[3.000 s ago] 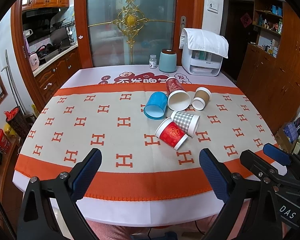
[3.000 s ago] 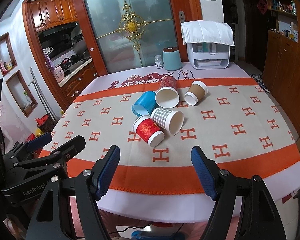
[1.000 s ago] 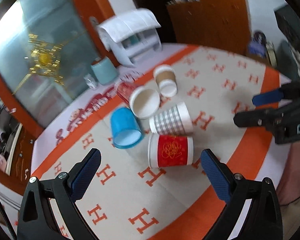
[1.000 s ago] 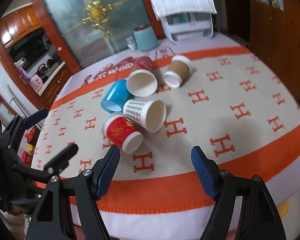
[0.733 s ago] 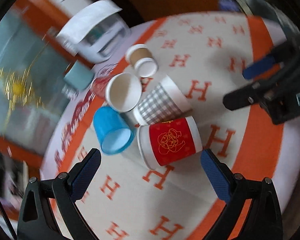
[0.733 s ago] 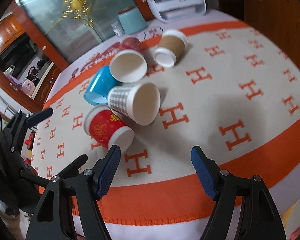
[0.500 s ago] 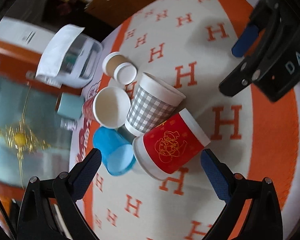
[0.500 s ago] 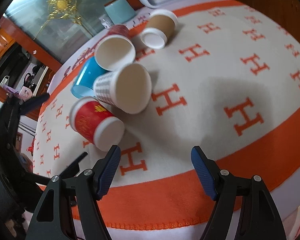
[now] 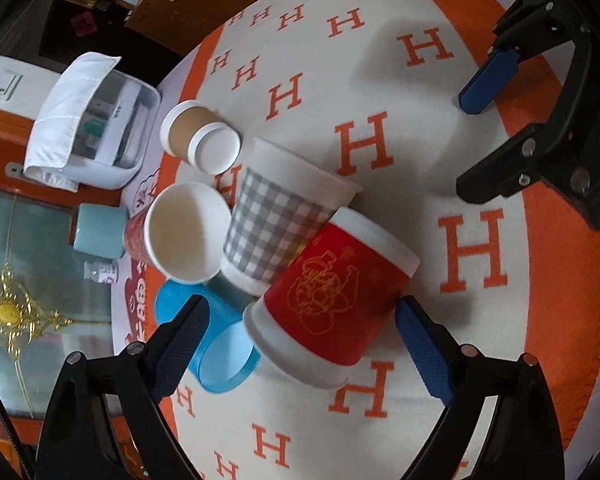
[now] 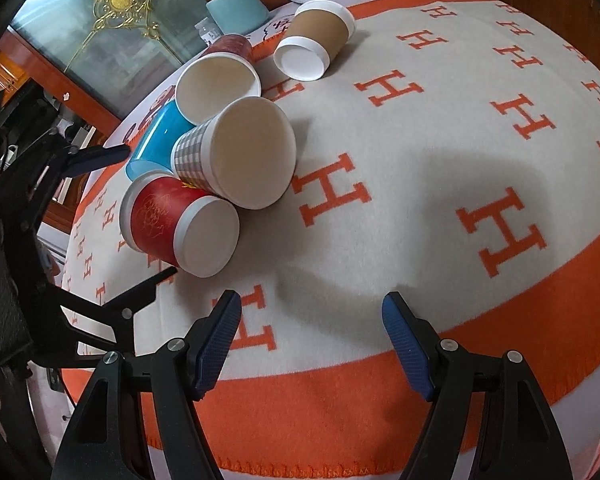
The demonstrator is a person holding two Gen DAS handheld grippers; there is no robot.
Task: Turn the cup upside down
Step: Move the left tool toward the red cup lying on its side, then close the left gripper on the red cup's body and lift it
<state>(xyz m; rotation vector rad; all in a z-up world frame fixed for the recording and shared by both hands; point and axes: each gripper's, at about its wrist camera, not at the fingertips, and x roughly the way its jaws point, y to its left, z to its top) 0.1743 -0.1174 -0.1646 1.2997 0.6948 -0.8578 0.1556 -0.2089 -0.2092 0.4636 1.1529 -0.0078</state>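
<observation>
You're in the approach step w/ the left hand-held gripper [image 9: 298, 330]: jaws spread wide, straddling the red cup [image 9: 332, 300], no pad touching yet as far as I can tell. Next move, I'd judge: ease fwd, close on the mid-wall, lift, then rotate so the rim faces down. Go light, paper walls likely crush. The red cup lies on its side on the tabletop [image 9: 480, 320], gold print up, white rim band toward the right, leaning against the grey checked cup [image 9: 272, 224]. Right hand-held gripper [image 10: 312, 344] is spread too, holding nothing, over bare cloth. Farther off: blue cup [image 9: 220, 344], white-lined cup [image 9: 184, 232], brown cup [image 9: 188, 132], all on their sides
</observation>
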